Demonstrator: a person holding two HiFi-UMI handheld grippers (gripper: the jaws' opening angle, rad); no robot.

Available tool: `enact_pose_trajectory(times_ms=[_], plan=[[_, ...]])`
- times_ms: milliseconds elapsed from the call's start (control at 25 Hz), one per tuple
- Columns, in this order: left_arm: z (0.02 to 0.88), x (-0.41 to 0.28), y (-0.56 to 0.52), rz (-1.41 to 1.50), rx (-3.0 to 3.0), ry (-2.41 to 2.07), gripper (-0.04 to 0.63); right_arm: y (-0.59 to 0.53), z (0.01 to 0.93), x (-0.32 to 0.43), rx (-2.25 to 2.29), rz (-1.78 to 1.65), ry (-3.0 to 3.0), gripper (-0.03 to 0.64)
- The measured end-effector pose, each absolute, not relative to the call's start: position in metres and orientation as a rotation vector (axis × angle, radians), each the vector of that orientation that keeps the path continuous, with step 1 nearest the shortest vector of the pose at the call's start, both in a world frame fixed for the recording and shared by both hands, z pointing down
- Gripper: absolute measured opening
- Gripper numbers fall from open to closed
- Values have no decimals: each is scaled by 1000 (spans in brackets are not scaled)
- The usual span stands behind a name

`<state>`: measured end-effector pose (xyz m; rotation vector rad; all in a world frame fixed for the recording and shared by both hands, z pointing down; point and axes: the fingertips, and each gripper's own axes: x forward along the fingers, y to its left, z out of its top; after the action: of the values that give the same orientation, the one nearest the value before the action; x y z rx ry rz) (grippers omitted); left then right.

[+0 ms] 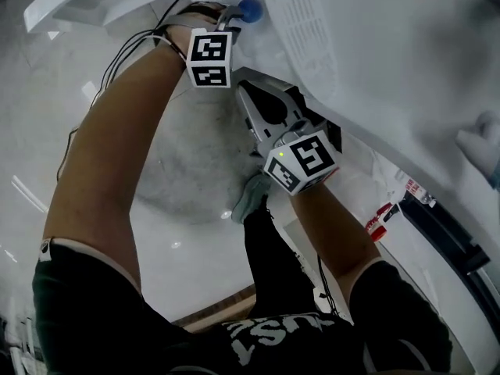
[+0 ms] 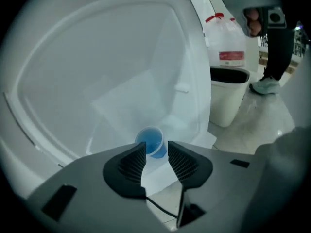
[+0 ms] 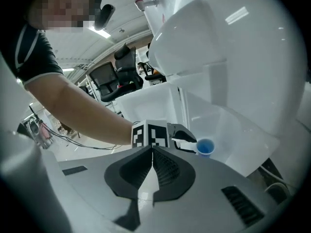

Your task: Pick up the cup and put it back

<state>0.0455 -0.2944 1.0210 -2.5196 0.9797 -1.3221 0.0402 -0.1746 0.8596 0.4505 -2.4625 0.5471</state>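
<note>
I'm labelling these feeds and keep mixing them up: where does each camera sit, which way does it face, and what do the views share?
Head view: on the person's head, facing steeply down; shows left forearm, right forearm, left claw, right claw.
Left gripper view: rides the left claw, facing along its parted jaws at the blue cup just ahead.
Right gripper view: rides the right claw, facing past its closed jaws; shows left forearm and left claw.
Shared: all three show the blue cup.

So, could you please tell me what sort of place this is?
Probably an office or lab workroom, though I can't be sure: black office chairs stand in the background, the glossy pale floor reflects lights, and a white bin stands nearby.
</note>
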Motion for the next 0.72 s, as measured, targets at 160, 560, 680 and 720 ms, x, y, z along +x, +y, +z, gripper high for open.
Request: enact_pose_trajectory(times_ms=[160, 560, 680, 720], plan=[[1038, 56, -309, -1420, -2449, 895, 130, -172, 859, 42, 442, 563, -2453, 34], [1078, 62, -309, -1644, -2309, 787, 29, -171, 851, 51, 456, 604, -2458, 34], [1071, 60, -310, -1625, -2337, 831, 21, -167, 851, 57, 454, 613, -2449, 34], [1067, 59, -310, -1615, -2344, 843, 21, -166, 851, 59, 453, 614, -2444, 34]])
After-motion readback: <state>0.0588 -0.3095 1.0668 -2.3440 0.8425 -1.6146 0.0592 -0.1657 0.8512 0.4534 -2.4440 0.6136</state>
